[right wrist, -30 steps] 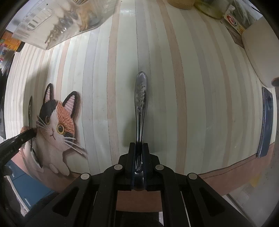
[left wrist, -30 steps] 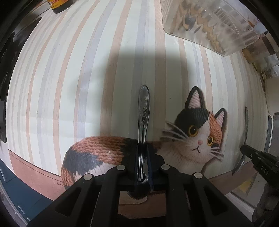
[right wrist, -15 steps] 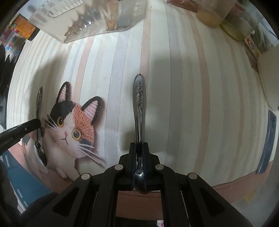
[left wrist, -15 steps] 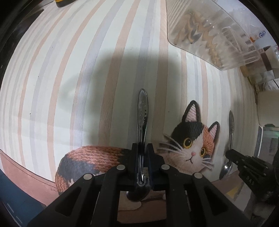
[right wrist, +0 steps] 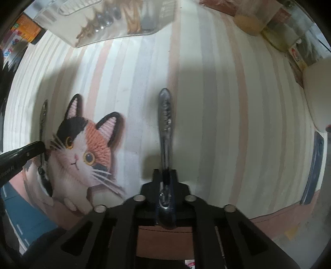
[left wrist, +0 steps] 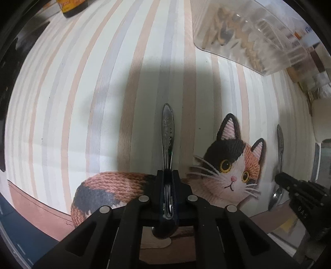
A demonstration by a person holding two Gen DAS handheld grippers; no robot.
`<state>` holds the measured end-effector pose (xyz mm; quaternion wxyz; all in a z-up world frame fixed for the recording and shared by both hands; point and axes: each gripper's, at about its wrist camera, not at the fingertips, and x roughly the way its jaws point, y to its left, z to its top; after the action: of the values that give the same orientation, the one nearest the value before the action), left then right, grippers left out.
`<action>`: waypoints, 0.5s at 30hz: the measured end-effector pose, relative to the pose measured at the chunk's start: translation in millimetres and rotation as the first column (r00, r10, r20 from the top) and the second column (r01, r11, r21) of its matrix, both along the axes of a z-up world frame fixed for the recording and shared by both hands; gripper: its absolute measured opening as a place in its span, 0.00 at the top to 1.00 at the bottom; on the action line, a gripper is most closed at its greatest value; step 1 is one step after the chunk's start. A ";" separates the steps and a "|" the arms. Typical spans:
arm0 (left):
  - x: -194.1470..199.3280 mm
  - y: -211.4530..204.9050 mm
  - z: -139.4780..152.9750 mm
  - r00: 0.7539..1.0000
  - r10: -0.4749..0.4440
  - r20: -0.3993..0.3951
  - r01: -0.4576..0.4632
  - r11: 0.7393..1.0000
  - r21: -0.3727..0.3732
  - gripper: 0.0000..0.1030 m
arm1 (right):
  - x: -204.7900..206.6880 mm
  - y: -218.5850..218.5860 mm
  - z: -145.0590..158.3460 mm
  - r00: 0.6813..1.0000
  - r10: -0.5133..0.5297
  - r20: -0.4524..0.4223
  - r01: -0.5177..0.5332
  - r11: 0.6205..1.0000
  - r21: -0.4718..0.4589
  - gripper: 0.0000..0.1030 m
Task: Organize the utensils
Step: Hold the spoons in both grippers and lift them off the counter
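My left gripper [left wrist: 167, 175] is shut on a metal spoon [left wrist: 168, 132], handle pointing forward, held above the striped tablecloth. My right gripper [right wrist: 164, 175] is shut on a second metal spoon [right wrist: 165, 115], handle forward too. Each gripper shows in the other's view: the right one [left wrist: 278, 179] with its spoon [left wrist: 279, 144] at the right edge, the left one [right wrist: 42, 144] with its spoon [right wrist: 43, 115] at the left edge. A clear plastic organizer tray [left wrist: 248, 35] with several utensils stands at the far side; it also shows in the right wrist view [right wrist: 107, 22].
A calico cat picture [left wrist: 229, 165] is printed on the cloth between the grippers. A dark bottle [left wrist: 71, 8] stands far left. Jars and packets [right wrist: 275, 29] crowd the far right. A dark flat object [right wrist: 314, 165] lies at the right table edge.
Both grippers have carried their spoons forward; the organizer tray looms larger and nearer at the top of both views. Both grips are unchanged.
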<state>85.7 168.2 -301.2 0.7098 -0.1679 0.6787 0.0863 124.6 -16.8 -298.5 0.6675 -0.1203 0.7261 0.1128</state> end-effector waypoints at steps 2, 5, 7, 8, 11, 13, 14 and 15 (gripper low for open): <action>-1.6 -7.0 10.3 1.000 -0.011 0.023 0.011 1.000 0.012 1.00 | -1.3 -4.5 1.8 1.000 -0.026 0.006 0.026 0.999 0.018 0.93; -1.3 -10.9 26.2 0.998 -0.023 0.058 0.020 0.999 0.039 1.00 | -2.3 -12.8 5.7 0.999 -0.045 0.008 0.044 0.999 0.029 0.94; -0.1 -10.6 35.0 0.997 -0.018 0.079 0.015 0.999 0.045 1.00 | -4.9 -21.3 13.3 0.998 -0.051 0.019 0.051 0.998 0.040 0.94; -0.4 -9.6 37.9 0.996 -0.015 0.086 0.011 0.999 0.042 1.00 | -4.8 -23.0 16.8 0.998 -0.054 0.025 0.053 0.998 0.045 0.94; -0.4 -5.5 49.6 0.994 0.004 0.112 -0.007 1.000 0.025 1.00 | -0.7 -29.0 30.6 0.997 -0.065 0.043 0.062 0.996 0.061 0.94; 0.7 -0.7 55.2 0.992 0.008 0.123 -0.010 1.000 0.012 1.00 | 2.1 -33.0 40.3 0.996 -0.071 0.056 0.066 0.995 0.075 0.94; 1.5 5.3 56.2 0.991 0.020 0.132 -0.019 1.000 -0.010 0.99 | 2.8 -34.6 44.1 0.995 -0.075 0.062 0.070 0.994 0.081 0.95; -0.3 9.1 55.8 0.990 0.034 0.138 -0.030 0.999 -0.034 0.99 | 4.0 -36.8 48.0 0.995 -0.078 0.065 0.073 0.994 0.087 0.96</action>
<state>85.3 177.3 -245.4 0.7509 -0.1957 0.6262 0.0751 128.6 -53.6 -250.5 0.7002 -0.0680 0.7015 0.1141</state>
